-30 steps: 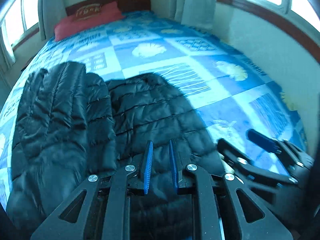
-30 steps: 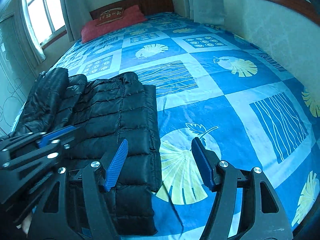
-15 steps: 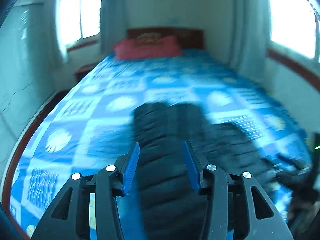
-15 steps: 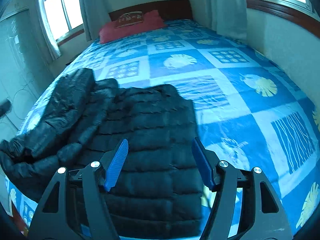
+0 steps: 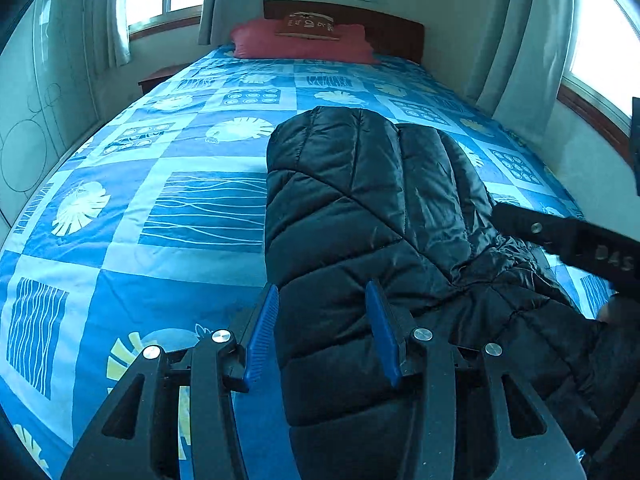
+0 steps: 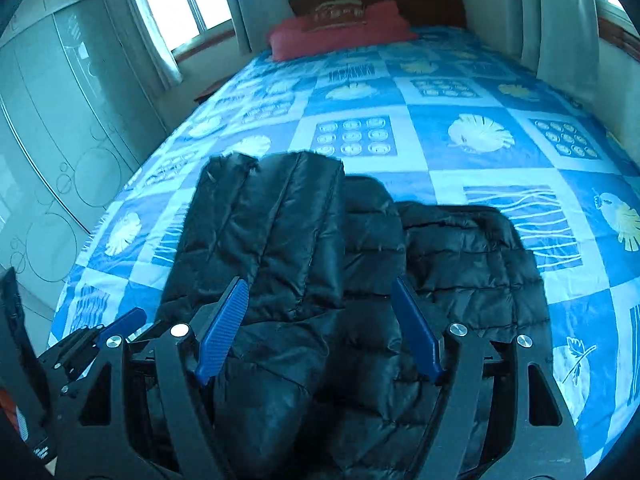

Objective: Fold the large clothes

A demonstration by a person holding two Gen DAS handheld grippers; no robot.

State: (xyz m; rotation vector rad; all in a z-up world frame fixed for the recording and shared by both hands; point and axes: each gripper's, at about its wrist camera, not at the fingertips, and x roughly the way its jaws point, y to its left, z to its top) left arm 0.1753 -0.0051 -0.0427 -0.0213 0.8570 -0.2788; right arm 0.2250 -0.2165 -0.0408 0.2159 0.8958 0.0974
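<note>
A black quilted puffer jacket (image 5: pixel 372 216) lies on the near part of the bed, partly folded, one long padded part on top along its left side. It also shows in the right wrist view (image 6: pixel 352 264). My left gripper (image 5: pixel 322 328) is open, its blue pads over the jacket's near left edge, holding nothing. My right gripper (image 6: pixel 320 330) is open wide above the jacket's near middle, empty. The right gripper's body (image 5: pixel 576 240) shows at the right edge of the left wrist view. The left gripper (image 6: pixel 100 336) shows at the lower left of the right wrist view.
The bed has a blue patchwork cover (image 5: pixel 168 208) with leaf and shell prints. A red pillow (image 5: pixel 304 42) lies against the wooden headboard (image 6: pixel 376 0). A wardrobe (image 6: pixel 60 128) stands left of the bed, a wall with curtains (image 5: pixel 516 52) to the right.
The left gripper has opened from nearly shut and swung left to the jacket's left edge. The right gripper has moved left over the jacket, staying open. The jacket's long part now lies folded over.
</note>
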